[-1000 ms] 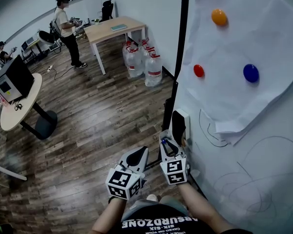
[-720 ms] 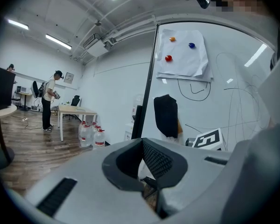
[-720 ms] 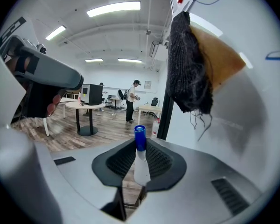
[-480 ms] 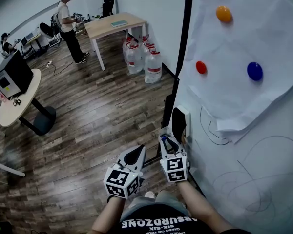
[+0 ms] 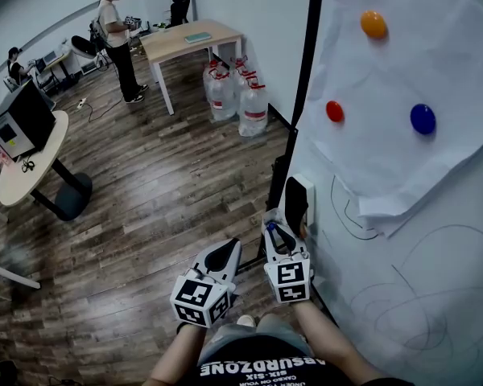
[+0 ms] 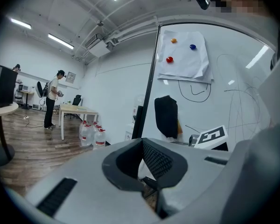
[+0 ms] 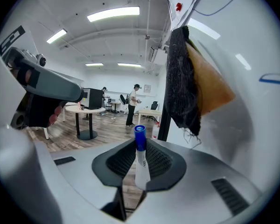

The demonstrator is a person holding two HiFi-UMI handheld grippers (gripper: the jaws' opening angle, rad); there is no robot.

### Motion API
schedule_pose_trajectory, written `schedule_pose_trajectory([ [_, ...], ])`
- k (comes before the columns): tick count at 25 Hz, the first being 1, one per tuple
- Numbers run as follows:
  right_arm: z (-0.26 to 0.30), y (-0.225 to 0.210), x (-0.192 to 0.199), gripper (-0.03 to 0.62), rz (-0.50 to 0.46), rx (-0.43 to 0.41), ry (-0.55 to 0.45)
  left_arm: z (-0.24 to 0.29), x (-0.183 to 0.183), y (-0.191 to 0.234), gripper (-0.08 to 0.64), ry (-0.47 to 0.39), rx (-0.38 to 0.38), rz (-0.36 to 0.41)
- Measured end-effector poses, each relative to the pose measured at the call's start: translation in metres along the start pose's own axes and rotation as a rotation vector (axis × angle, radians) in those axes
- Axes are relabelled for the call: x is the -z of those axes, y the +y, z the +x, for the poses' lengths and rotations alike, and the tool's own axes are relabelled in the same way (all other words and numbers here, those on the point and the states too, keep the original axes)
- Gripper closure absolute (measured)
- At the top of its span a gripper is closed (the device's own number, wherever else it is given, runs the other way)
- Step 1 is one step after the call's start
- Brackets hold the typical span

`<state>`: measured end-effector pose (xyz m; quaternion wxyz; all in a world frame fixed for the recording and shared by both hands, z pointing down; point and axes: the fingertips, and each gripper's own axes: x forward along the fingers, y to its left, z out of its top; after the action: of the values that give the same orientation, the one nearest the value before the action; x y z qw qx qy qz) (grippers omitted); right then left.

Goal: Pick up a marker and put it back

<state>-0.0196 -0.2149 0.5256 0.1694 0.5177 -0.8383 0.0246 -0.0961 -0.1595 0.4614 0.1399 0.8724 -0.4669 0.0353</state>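
Observation:
My right gripper (image 5: 275, 232) is shut on a white marker (image 7: 141, 164) with a blue cap (image 7: 139, 137). The marker stands upright between the pads, cap pointing away from me. It sits low beside the whiteboard (image 5: 435, 288), just under a black eraser (image 5: 295, 203) with a tan back that hangs on the board (image 7: 186, 83). My left gripper (image 5: 224, 254) hovers to the left of the right one, over the wooden floor. Its jaws (image 6: 142, 146) are shut with nothing between them.
A sheet of paper (image 5: 402, 79) is pinned to the board by orange (image 5: 373, 24), red (image 5: 334, 111) and blue (image 5: 423, 119) magnets. Water jugs (image 5: 237, 99) stand by the wall. A desk (image 5: 189, 43), a round table (image 5: 32, 163) and a standing person (image 5: 121, 43) are farther off.
Both grippers stay almost where they were, and the marker remains in the right one. The person by the desk has shifted slightly in the view.

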Motion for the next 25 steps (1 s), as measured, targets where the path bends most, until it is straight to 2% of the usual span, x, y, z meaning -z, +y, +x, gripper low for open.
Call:
schedule_pose_trajectory([
  [11,-0.012,0.0,-0.017,0.529,0.011,0.012,-0.062,0.002,0.0,-0.001,0.552,-0.001,0.0,0.002],
  [25,-0.029,0.002,-0.041,0.529,-0.024,0.017,-0.136,0.003,-0.003,-0.006,0.552,-0.005,-0.004,0.005],
])
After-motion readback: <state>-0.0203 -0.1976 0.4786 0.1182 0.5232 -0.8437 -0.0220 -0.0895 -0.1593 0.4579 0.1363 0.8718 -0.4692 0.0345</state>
